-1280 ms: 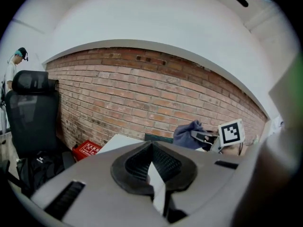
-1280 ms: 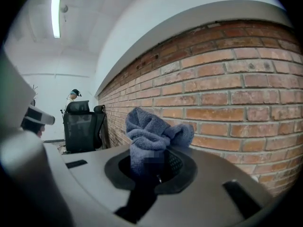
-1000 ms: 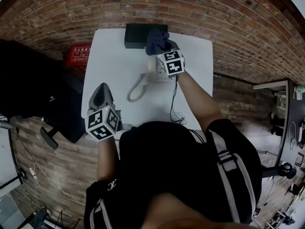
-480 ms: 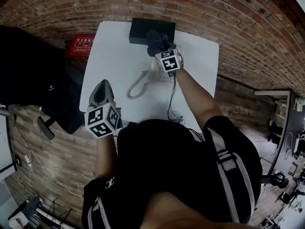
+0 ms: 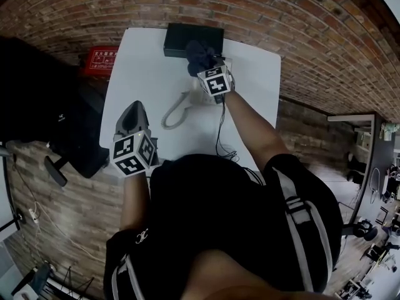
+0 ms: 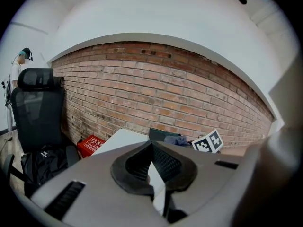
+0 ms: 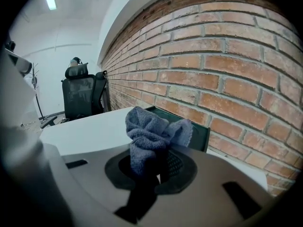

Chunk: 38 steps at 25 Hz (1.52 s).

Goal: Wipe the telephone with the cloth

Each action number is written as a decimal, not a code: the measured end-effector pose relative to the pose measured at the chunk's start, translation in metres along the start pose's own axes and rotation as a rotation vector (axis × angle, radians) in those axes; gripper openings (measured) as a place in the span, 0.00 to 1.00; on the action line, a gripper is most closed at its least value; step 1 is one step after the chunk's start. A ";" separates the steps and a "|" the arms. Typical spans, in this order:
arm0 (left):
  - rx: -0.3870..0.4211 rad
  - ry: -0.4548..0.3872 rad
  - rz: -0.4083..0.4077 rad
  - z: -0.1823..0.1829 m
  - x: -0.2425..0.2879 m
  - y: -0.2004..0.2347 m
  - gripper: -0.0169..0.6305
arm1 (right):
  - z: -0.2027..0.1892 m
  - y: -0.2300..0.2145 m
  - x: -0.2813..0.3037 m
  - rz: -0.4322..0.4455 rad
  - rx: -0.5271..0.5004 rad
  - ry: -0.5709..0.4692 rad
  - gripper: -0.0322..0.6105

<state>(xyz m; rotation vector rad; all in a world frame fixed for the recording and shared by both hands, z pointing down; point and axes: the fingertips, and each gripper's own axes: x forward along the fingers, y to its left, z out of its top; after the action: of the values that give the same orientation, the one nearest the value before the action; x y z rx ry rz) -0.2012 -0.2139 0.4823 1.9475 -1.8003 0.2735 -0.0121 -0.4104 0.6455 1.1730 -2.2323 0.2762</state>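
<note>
head view: right claw (image 5: 202,65) grips cloth (image 5: 196,53) near telephone (image 5: 177,109).

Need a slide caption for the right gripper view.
Right gripper clamps a bunched blue cloth, white table and brick wall beyond.

The cloth (image 7: 150,135), mid-frame, is coarse, nubbly fabric. The table (image 5: 140,74) is smooth, matt white. The wall (image 7: 227,65), upper right, is rough brick. The telephone (image 5: 195,96) looks like smooth pale plastic.
</note>
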 end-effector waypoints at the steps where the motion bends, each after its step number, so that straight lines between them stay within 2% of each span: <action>1: 0.003 0.000 -0.008 0.000 0.001 -0.002 0.02 | -0.001 0.003 -0.003 0.003 -0.001 -0.005 0.09; 13: 0.028 0.007 -0.076 -0.003 0.003 -0.020 0.02 | -0.036 0.049 -0.050 0.043 -0.002 -0.011 0.09; 24: 0.072 -0.007 -0.146 0.005 0.004 -0.051 0.02 | -0.102 0.091 -0.081 0.106 0.012 0.087 0.09; 29: 0.076 0.001 -0.146 0.002 0.002 -0.051 0.02 | -0.112 0.103 -0.087 0.129 0.072 0.119 0.09; 32: 0.076 0.003 -0.143 0.001 0.000 -0.052 0.02 | -0.109 0.095 -0.085 0.114 0.061 0.107 0.09; 35: 0.072 0.004 -0.136 0.000 -0.001 -0.049 0.02 | -0.100 0.066 -0.077 0.047 0.108 0.094 0.09; 38: 0.065 0.009 -0.123 -0.001 -0.001 -0.042 0.02 | -0.094 0.036 -0.061 -0.012 0.143 0.134 0.09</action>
<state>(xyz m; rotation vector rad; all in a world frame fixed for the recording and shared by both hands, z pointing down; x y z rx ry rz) -0.1596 -0.2111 0.4739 2.0891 -1.6767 0.3027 0.0242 -0.3066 0.6883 1.2047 -2.1171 0.5015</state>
